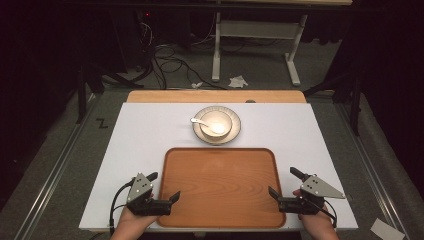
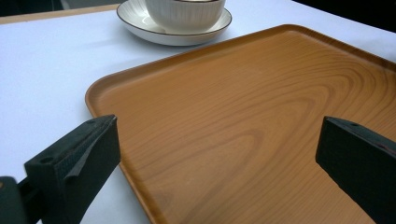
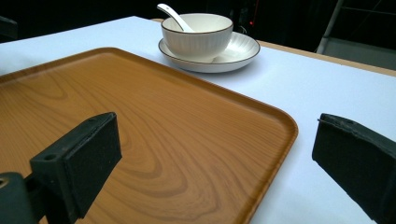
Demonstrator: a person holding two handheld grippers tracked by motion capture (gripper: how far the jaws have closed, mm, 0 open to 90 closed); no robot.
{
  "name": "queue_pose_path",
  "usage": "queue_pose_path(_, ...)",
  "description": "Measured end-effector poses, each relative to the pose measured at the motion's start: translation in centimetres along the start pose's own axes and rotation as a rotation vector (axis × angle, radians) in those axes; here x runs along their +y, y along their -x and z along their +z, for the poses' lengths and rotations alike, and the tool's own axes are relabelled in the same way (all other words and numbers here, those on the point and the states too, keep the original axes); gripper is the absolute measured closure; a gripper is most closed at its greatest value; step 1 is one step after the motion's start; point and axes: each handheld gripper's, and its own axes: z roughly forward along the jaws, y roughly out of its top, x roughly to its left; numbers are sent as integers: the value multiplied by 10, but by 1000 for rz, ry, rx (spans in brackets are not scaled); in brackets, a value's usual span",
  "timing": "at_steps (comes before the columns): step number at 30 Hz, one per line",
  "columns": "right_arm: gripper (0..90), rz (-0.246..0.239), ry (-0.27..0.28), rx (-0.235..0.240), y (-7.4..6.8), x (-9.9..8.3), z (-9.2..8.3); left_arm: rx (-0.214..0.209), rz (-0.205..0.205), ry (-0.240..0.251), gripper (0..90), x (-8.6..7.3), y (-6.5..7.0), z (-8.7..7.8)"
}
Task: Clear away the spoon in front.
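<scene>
**Both grippers spread at the near corners of the wooden tray**

Wooden tray (image 1: 220, 187) lies flat on white table (image 1: 140, 135), near-centre. Left gripper (image 1: 163, 189) at tray's near-left corner, jaws wide apart w/ tray edge between them, nothing held. Right gripper (image 1: 285, 184) mirrors it at near-right corner, jaws likewise wide, nothing gripped. Whether either jaw touches the tray: can't tell. Just beyond tray's far edge: white bowl (image 1: 216, 124) on a dark-rimmed saucer (image 1: 235, 131), white spoon (image 1: 205, 122) resting in bowl, handle pointing far-left.
</scene>
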Motion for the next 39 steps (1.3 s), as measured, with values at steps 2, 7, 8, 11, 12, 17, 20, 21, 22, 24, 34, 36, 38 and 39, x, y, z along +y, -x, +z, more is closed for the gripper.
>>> queue_pose_path(2,24,3,-1,-2,0,0,0,73,-1,-33,7,-24,13,-25)
queue_pose_path(7,24,5,-9,-35,-2,2,5,75,-77,-124,10,-32,16,-38)
queue_pose_path(8,24,4,-11,-40,-1,2,6,84,-76,-120,11,-31,15,-37)
queue_pose_path(11,24,-6,-21,-52,-2,1,7,60,-49,-134,12,-31,12,-31)
queue_pose_path(12,24,-6,-21,-52,-2,1,7,60,-49,-134,12,-31,12,-31)
queue_pose_path(17,24,-2,-23,-54,2,-2,5,66,-30,-141,16,-30,13,-28)
queue_pose_path(20,24,2,-23,-53,3,-2,3,73,-27,-135,18,-30,14,-29)
queue_pose_path(21,24,-2,-13,-48,4,-1,2,74,-28,-135,19,-30,14,-29)
queue_pose_path(22,24,1,-9,-46,3,-1,2,74,-28,-135,21,-30,14,-29)
queue_pose_path(24,24,1,-6,-45,3,0,1,77,-26,-142,22,-30,13,-29)
queue_pose_path(34,24,-10,-11,-36,2,0,3,85,-34,-148,32,-31,11,-30)
queue_pose_path(36,24,-10,-10,-37,2,0,3,86,-31,-149,36,-31,12,-30)
queue_pose_path(38,24,-9,-11,-37,2,0,3,83,-31,-150,41,-31,12,-30)
queue_pose_path(39,24,-11,-11,-36,2,0,3,83,-31,-150,51,-31,12,-30)
